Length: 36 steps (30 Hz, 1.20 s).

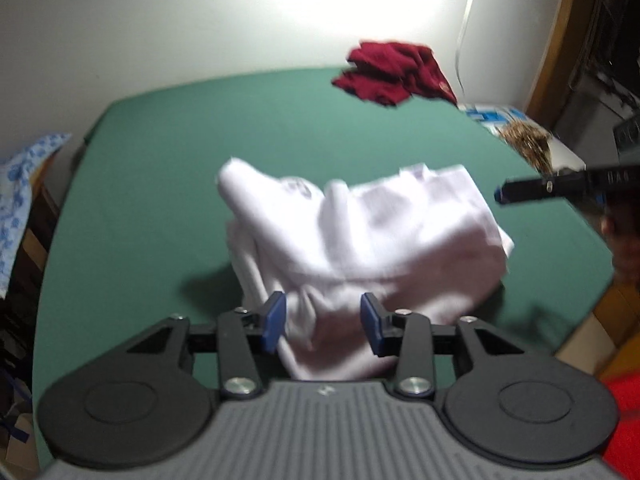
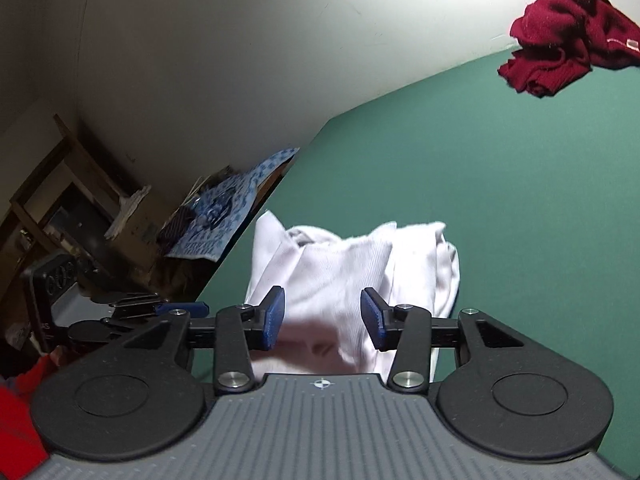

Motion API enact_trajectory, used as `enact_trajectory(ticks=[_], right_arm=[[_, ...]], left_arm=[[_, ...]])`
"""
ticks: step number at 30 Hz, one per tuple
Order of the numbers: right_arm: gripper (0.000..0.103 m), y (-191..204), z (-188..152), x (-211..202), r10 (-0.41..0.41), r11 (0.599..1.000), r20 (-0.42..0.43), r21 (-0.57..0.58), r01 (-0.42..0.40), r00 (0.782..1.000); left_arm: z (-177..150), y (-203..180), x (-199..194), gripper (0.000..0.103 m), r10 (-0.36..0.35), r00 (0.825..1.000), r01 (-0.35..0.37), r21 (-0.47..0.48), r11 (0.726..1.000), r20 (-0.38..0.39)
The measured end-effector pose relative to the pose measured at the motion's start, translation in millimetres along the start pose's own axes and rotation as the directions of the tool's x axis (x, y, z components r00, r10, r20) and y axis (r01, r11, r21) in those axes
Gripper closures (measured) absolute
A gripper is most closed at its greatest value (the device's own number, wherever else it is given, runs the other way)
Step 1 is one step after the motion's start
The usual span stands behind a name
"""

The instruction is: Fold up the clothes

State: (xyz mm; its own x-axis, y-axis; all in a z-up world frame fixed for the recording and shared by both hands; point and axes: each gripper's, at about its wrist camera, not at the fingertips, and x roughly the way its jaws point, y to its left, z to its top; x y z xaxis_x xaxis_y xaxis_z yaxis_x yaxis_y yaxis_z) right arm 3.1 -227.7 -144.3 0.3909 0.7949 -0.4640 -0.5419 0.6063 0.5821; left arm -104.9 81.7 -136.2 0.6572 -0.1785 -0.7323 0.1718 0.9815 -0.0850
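A pale wall backs the green cloth-covered desk (image 1: 160,168). Near the middle of the desk lies a crumpled white cotton garment (image 1: 360,236); a bunched dark red knitted garment (image 1: 394,74) sits well beyond it, by the wall. The left hand-held gripper (image 1: 323,322) hangs over the white garment's near edge, blue pads spread, holding nothing. The right hand-held gripper (image 2: 322,317), likewise spread and empty, is above the same garment.

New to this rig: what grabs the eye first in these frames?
The crumpled white garment mid-table on the green cover, right in front of both open grippers, left and right. Then the dark red garment, bunched at the table's far edge by the wall.
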Motion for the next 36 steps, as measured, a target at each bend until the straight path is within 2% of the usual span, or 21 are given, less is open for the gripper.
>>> enact_trajectory(ticks=[3,5,6,7,9,15,19,21,22,23,24,26,27,28,29,30,31,33,34,35,36], right_arm=[[0.058,1,1,24,-0.058,0.998,-0.016,-0.007,0.058,0.998],[0.066,-1,-2,30,-0.089,0.996,-0.041,-0.016,0.088,0.995],[0.081,0,-3,31,-0.093,0.995,-0.048,-0.024,0.092,0.994],[0.088,3,-5,29,-0.092,0.995,-0.046,-0.035,0.091,0.995],[0.092,8,-9,17,-0.072,0.996,-0.035,-0.062,0.07,0.997],[0.092,16,-31,-18,-0.051,0.99,-0.038,-0.131,0.045,0.998],[0.089,10,-50,-16,-0.129,0.984,-0.09,-0.134,0.117,0.987],[0.084,10,-51,-16,-0.156,0.981,-0.064,-0.124,0.148,0.986],[0.076,11,-48,-19,-0.15,0.982,-0.03,-0.119,0.146,0.988],[0.069,14,-44,-21,-0.143,0.983,0.004,-0.114,0.142,0.99],[0.056,16,-41,-22,-0.135,0.984,0.035,-0.112,0.138,0.99],[0.055,22,-32,-15,-0.117,0.983,0.059,-0.136,0.124,0.991],[0.055,25,-29,-10,-0.115,0.981,0.064,-0.147,0.124,0.991],[0.055,27,-27,-3,-0.123,0.98,0.074,-0.151,0.133,0.99],[0.055,28,-25,3,-0.133,0.978,0.083,-0.153,0.144,0.988],[0.055,28,-25,11,-0.154,0.976,0.083,-0.143,0.164,0.985],[0.056,27,-25,19,-0.175,0.975,0.073,-0.13,0.183,0.982],[0.065,22,-27,31,-0.182,0.977,0.042,-0.104,0.185,0.982],[0.085,20,-28,32,-0.183,0.978,0.021,-0.096,0.184,0.983],[0.094,19,-30,30,-0.175,0.981,0.01,-0.09,0.175,0.985],[0.097,19,-32,24,-0.155,0.984,0.017,-0.085,0.155,0.988]], left_arm=[[9,-2,24,0.069,0.012,1.0,-0.013,-0.051,0.999,-0.017],[11,-4,34,0.084,0.004,0.999,-0.008,-0.092,0.996,-0.037],[10,-8,34,0.087,0.018,0.999,-0.02,-0.089,0.996,-0.027],[9,-13,31,0.089,0.036,0.999,-0.037,-0.074,0.997,-0.012],[1,-23,17,0.092,0.049,0.999,-0.048,-0.046,0.998,0.02],[-30,-31,-19,0.103,-0.035,0.999,0.035,-0.07,0.997,-0.002],[-42,-38,-12,0.103,0.02,0.998,-0.021,-0.022,1.0,-0.064],[-35,-37,-16,0.103,0.045,0.998,-0.045,-0.018,0.999,-0.035],[-28,-37,-20,0.102,0.057,0.998,-0.057,-0.014,0.998,-0.001],[-20,-38,-23,0.091,0.065,0.997,-0.065,-0.008,0.998,0.034],[-13,-38,-23,0.063,0.066,0.996,-0.066,-0.003,0.998,0.062],[2,-39,-15,0.045,0.062,0.993,-0.062,0.0,0.998,0.104],[9,-40,-7,0.046,0.063,0.992,-0.063,-0.003,0.998,0.11],[16,-39,5,0.048,0.068,0.994,-0.067,-0.012,0.998,0.091],[20,-37,18,0.06,0.065,0.996,-0.063,-0.026,0.998,0.059],[22,-34,31,0.077,0.05,0.999,-0.049,-0.045,0.998,0.02],[22,-30,43,0.1,0.032,0.999,-0.033,-0.068,0.997,-0.023],[14,-30,46,0.102,0.017,0.999,-0.02,-0.081,0.997,-0.043],[9,-31,45,0.102,0.014,0.999,-0.017,-0.081,0.997,-0.041],[5,-32,43,0.103,0.011,0.999,-0.014,-0.079,0.997,-0.041],[2,-33,40,0.103,0.009,0.999,-0.012,-0.075,0.997,-0.045]])
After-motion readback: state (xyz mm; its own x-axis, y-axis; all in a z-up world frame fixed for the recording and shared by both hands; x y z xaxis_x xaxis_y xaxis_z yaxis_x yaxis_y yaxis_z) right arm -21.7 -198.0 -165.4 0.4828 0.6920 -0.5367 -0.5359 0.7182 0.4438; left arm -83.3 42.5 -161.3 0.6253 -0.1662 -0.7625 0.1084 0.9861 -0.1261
